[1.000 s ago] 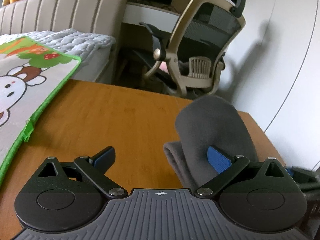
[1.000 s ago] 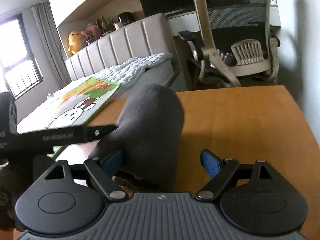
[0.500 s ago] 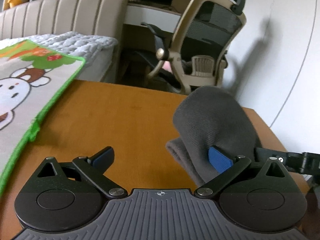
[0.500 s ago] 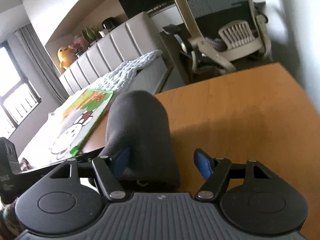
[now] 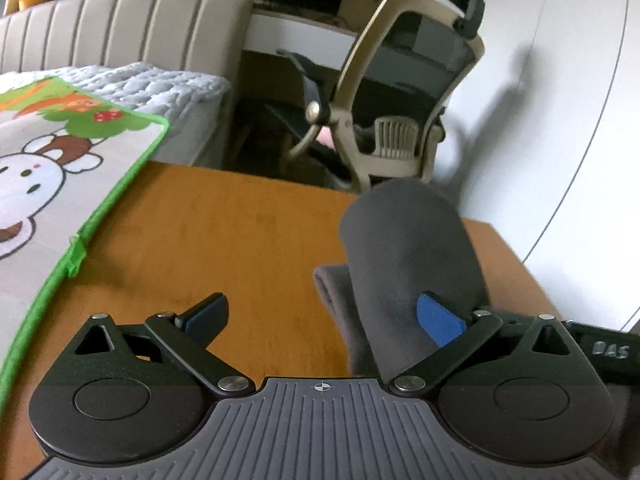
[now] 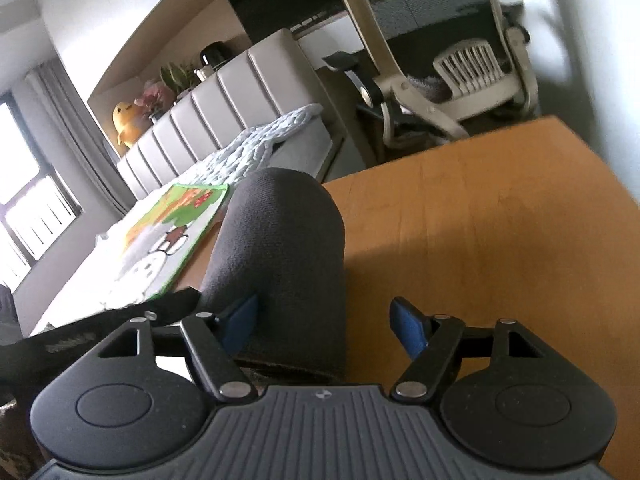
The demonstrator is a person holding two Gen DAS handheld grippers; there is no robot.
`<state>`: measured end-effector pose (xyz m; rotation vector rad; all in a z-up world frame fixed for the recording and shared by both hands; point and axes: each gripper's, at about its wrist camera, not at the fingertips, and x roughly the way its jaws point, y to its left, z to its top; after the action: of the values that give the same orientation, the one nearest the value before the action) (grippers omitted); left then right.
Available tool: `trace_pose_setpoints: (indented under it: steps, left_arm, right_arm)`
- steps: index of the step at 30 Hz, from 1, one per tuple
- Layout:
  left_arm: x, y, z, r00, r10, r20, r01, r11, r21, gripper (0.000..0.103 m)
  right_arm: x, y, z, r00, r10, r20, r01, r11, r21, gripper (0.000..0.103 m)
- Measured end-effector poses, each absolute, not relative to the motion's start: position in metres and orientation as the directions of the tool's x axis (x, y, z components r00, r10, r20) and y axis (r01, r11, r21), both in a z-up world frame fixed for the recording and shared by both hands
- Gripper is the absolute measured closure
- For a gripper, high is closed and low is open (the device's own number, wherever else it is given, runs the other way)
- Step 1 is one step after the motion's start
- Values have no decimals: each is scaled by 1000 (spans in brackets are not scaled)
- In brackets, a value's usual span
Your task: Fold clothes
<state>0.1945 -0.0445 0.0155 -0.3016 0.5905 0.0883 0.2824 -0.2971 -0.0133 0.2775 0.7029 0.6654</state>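
Note:
A dark grey garment [image 5: 408, 256] lies on the wooden table [image 5: 224, 240], its fabric arched up into a rounded hump. My left gripper [image 5: 323, 316] is open wide; the hump sits by its right pad [image 5: 438, 320], and the left pad is over bare wood. In the right wrist view the same grey hump [image 6: 280, 248] stands between the jaws of my right gripper [image 6: 324, 324]. It rests against the left pad [image 6: 240, 320], while the right pad [image 6: 408, 328] is clear of the cloth, so this gripper is open.
A cartoon mat with a green border [image 5: 60, 184] covers the table's left side. Beyond the far edge stand an office chair [image 5: 400, 100] and a bed with a padded headboard [image 6: 224, 96]. A white wall [image 5: 580, 120] runs close along the right edge.
The right gripper's jaws have narrowed a little around the grey hump and its view has rolled. Its black body has come into sight at the right of the left wrist view.

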Motion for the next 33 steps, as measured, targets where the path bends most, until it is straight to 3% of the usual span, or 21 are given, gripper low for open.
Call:
trace_pose_setpoints:
  steps: [8,11,15,19,26,30,33]
  left_arm:
    - [196,-41,8,820,22,-572,-185,956,-228,0]
    - [196,-40,7,821,28,-571,-190,955,-226,0]
    - [196,-37,6,820,35,-572,-199,953,-227,0]
    - [196,-36,3,820,16,-571,-189,951,-244,0]
    - [195,-37,3,821,17,-571,-191,950,-246,0]
    - [194,-39,2,821,27,-571,-194,952,-235,0]
    - [194,-37,1,820,23,-571,-196,950,-243,0]
  right_arm:
    - [306,-286,30,637,629,-446,-522,778,350,30]
    - [334,-259,26,580,636,-509,-530,769,357,30]
    - [345,-236,1,613,565,-552,-507,817,274,13]
    - [343,-253,-6,589,599,-543,-459,801,385,13]
    - [298,-266,13,638,593,-492,-530,801,277,13]
    - [295,-259,1,667,533,-521,-501,838,216,1]
    - [300,-261,-1,661,536,-526,-488,839,242,1]
